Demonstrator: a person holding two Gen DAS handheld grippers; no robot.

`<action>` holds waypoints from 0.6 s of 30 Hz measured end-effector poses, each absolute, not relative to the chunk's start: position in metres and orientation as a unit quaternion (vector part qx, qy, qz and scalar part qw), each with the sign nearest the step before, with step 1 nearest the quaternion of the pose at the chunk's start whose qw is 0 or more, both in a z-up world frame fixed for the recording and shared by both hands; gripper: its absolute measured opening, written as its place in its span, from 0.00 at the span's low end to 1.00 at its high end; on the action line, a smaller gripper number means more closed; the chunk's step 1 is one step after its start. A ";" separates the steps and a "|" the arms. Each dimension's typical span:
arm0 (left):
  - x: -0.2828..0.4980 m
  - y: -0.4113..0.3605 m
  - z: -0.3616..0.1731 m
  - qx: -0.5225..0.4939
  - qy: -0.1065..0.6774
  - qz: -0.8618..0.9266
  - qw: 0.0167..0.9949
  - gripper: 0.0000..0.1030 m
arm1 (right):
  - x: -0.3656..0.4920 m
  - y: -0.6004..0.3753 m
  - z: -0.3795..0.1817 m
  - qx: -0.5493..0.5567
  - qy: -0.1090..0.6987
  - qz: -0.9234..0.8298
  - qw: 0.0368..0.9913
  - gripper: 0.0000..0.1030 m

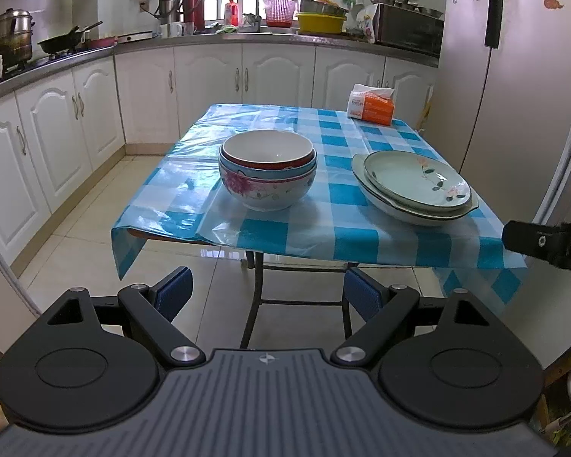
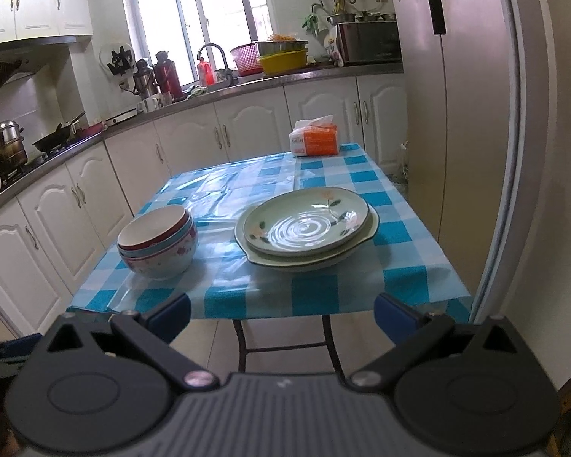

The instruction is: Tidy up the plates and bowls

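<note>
Both tongs empty, jaws apart, short of table's [image 1: 323, 224] near edge: left gripper [image 1: 267, 292], right gripper [image 2: 281, 318]. L view alone catches part of the other gripper at frame right; R view alone shows wall cupboards [image 2: 34, 0]. Three nested bowls [image 1: 267, 169] near left edge, two stacked plates [image 1: 415, 186] near right edge, tissue pack [image 1: 371, 106] at far right corner; lower bowls mostly hidden.
</note>
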State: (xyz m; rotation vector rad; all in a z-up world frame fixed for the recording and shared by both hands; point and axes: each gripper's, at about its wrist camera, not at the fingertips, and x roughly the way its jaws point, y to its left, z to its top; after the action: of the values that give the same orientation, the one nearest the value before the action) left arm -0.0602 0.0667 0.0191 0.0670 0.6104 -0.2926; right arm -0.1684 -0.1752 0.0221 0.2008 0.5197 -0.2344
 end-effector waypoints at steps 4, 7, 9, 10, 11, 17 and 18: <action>-0.060 0.067 0.019 0.031 0.296 -0.140 0.944 1.00 | -0.169 -0.177 0.018 0.100 0.260 -0.117 0.953 0.99; -0.060 0.067 0.020 0.030 0.293 -0.137 0.946 1.00 | -0.169 -0.178 0.015 0.103 0.264 -0.117 0.952 0.99; -0.060 0.066 0.019 0.030 0.293 -0.136 0.946 1.00 | -0.168 -0.178 0.013 0.101 0.268 -0.115 0.951 0.99; -0.060 0.066 0.019 0.031 0.294 -0.136 0.946 1.00 | -0.168 -0.178 0.012 0.102 0.269 -0.114 0.951 0.99; -0.060 0.065 0.019 0.031 0.295 -0.136 0.945 1.00 | -0.168 -0.178 0.012 0.101 0.269 -0.114 0.951 0.99; -0.059 0.065 0.018 0.030 0.298 -0.131 0.945 1.00 | -0.166 -0.177 0.008 0.100 0.274 -0.114 0.950 0.99; -0.060 0.064 0.018 0.030 0.298 -0.130 0.945 1.00 | -0.166 -0.177 0.008 0.100 0.275 -0.114 0.950 0.99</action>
State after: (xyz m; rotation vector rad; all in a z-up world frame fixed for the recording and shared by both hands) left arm -0.0597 0.0643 0.0176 0.0612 0.6075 -0.2643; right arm -0.1655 -0.1770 0.0076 0.2025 0.5586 -0.2323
